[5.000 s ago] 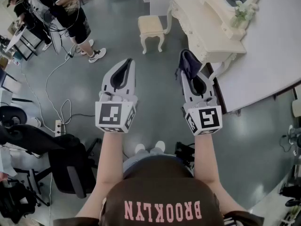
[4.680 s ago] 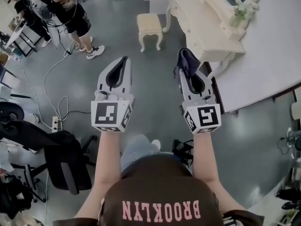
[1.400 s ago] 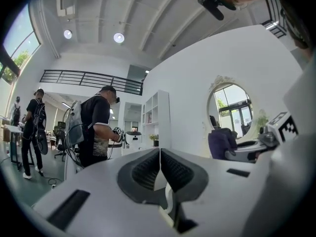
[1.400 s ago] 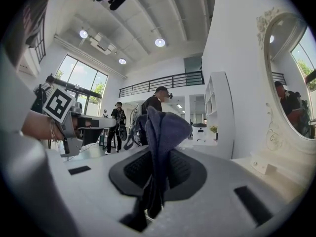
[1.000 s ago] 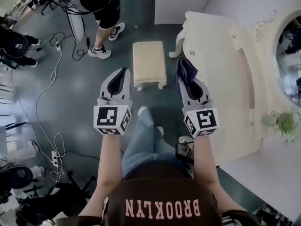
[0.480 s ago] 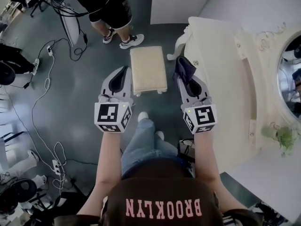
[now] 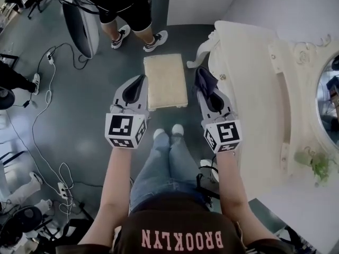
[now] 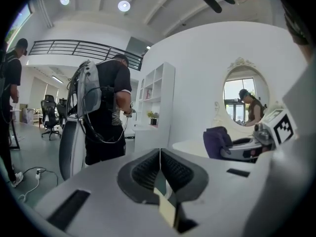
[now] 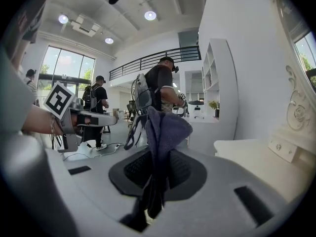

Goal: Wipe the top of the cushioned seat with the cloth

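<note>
The cream cushioned seat [image 7: 166, 80] stands on the grey floor straight ahead of me in the head view, between my two grippers and lower than them. My right gripper [image 7: 203, 78] is shut on a dark purple cloth [image 7: 204, 80], which sticks up between its jaws [image 9: 165, 132] in the right gripper view. It hangs just right of the seat, beside the dressing table's edge. My left gripper [image 7: 139, 80] is shut with nothing in it, just left of the seat; its jaws meet at a thin line [image 8: 160, 162]. Neither gripper touches the seat.
A cream dressing table [image 7: 254, 94] with an oval mirror [image 7: 331, 86] fills the right side. A person [image 7: 119, 4] stands just beyond the seat, with a grey machine [image 7: 79, 20] to the left. Cables [image 7: 42, 115] trail over the floor at left.
I have walked up to the seat; it has come closer and now lies between the grippers. Both grippers hold the same pose, the cloth still in the right one.
</note>
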Demonstrator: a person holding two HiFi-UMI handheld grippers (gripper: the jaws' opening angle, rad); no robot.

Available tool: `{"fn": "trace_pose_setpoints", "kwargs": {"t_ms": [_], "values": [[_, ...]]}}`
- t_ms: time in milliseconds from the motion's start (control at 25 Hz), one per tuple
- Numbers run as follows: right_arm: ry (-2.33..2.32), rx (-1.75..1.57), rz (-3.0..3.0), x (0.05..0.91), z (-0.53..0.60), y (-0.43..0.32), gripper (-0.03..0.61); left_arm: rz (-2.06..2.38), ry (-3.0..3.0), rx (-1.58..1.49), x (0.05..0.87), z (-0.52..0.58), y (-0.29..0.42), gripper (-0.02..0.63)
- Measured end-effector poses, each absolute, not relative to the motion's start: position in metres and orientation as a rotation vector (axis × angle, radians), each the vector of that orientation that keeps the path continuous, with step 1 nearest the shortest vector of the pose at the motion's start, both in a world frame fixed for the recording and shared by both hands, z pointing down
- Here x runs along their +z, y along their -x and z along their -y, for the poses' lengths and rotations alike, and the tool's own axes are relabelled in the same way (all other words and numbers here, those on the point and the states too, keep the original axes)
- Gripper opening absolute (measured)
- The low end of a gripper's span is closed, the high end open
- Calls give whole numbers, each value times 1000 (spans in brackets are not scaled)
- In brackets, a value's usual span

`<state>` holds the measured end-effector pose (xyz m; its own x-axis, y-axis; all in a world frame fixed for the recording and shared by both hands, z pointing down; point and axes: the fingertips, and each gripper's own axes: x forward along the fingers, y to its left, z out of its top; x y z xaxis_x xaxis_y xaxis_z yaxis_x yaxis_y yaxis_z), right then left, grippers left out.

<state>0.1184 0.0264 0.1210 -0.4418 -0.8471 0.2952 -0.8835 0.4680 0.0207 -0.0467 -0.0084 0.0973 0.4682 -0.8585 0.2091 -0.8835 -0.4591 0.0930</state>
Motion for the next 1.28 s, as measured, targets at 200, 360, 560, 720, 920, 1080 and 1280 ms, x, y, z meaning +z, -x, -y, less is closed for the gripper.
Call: {"fn": "trace_pose_setpoints", "kwargs": {"t_ms": [200,360,560,720,920,1080,1280], "values": [[-1455,246,2438,159,-10,-131,34,1533,-2441,221,137,22,43,5],[-1429,275,2429,190,7,-138,34,1557,-2377,218,168,36,44,6],[-1403,309,2420,238,28,-144,34,1578,-2328,232,213,54,44,5],[-1416,325,2425,271,47,-143,34,1575,-2317,253,247,68,42,6],[-1405,344,2421,310,54,-138,34,1542,-2303,283,288,71,37,5],[-1402,365,2405,338,57,-138,34,1515,-2290,304,318,71,32,5],[-1382,390,2373,380,71,-141,34,1504,-2252,301,351,72,30,5]]}}
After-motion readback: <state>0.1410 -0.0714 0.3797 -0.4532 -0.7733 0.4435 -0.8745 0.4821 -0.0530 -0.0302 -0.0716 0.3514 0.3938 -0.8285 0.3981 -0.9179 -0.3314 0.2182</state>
